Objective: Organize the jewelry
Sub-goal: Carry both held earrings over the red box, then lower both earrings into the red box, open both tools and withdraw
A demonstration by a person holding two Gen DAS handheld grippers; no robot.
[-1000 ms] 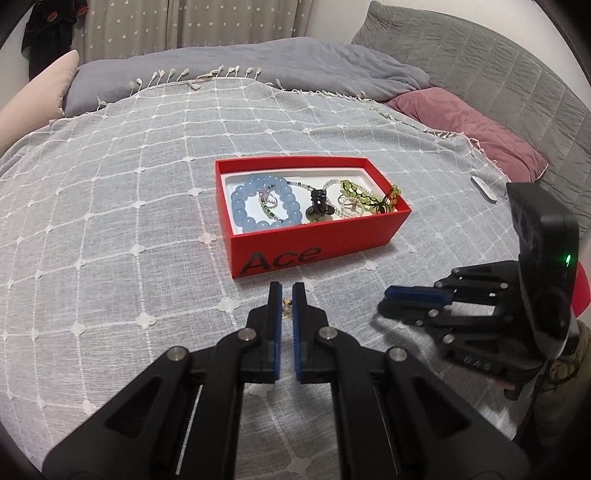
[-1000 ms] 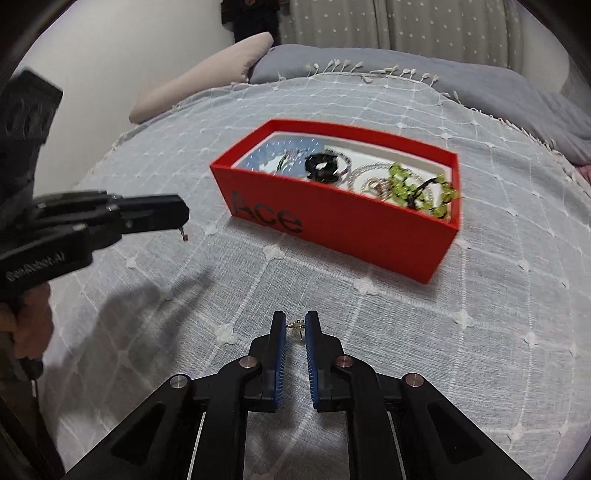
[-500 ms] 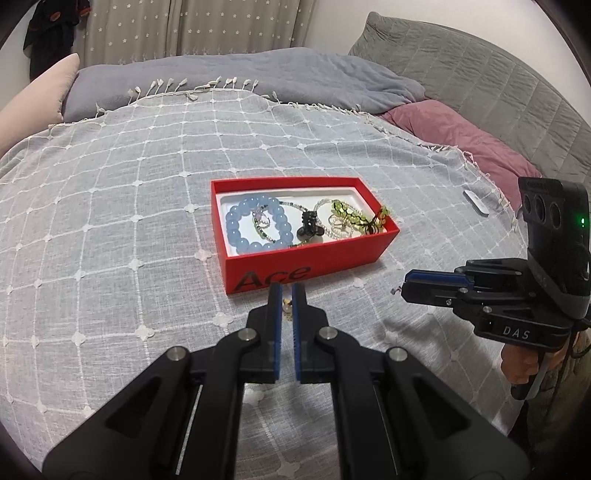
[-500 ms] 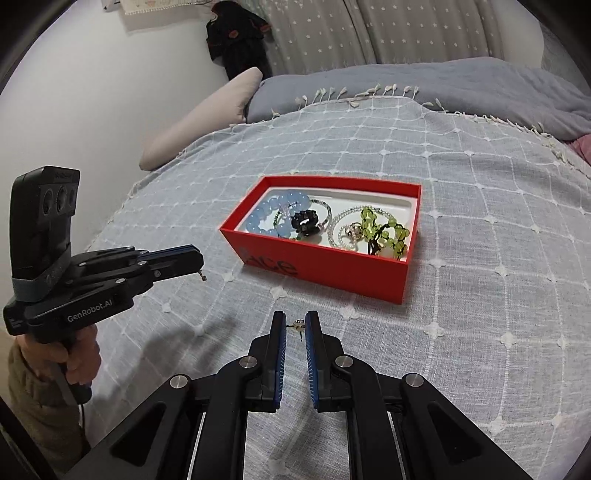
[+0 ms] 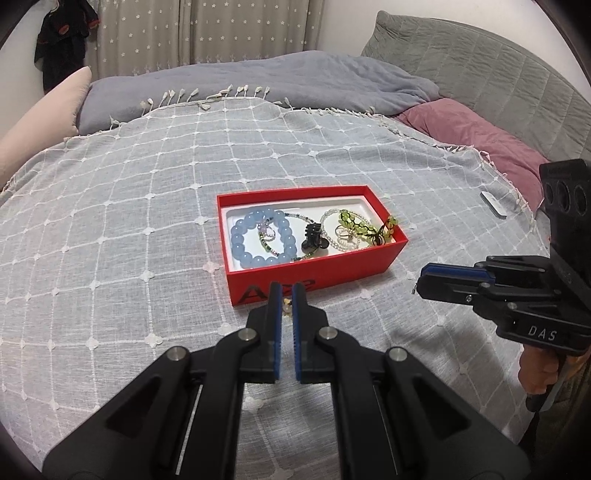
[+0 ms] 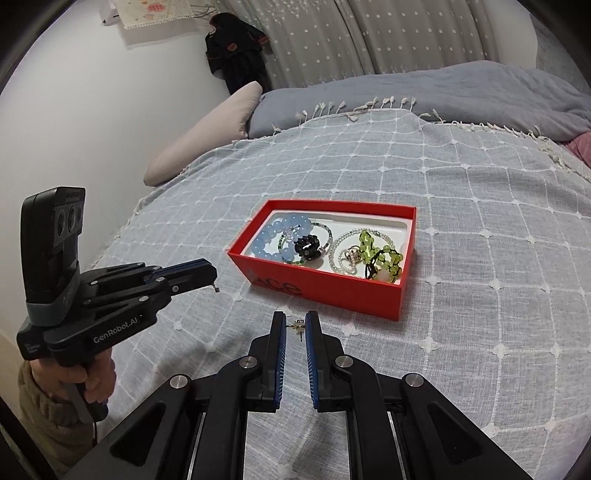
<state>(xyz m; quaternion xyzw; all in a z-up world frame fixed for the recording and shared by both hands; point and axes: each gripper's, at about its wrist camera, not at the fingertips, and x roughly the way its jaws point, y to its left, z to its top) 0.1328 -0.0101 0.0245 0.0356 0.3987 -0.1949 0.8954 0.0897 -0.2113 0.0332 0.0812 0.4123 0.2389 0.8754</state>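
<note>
Right gripper lifted since before, jaws pinching earring, left gripper jaws pinching small stud.

Home bedroom: bed w/ fringed grey throw, pillows, starred curtains.

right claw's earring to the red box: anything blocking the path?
Nothing visible. The right claw pinches a small earring in front of the red box; only bare bedspread lies between, and the box is open-topped. The left claw stays off to the side.
</note>
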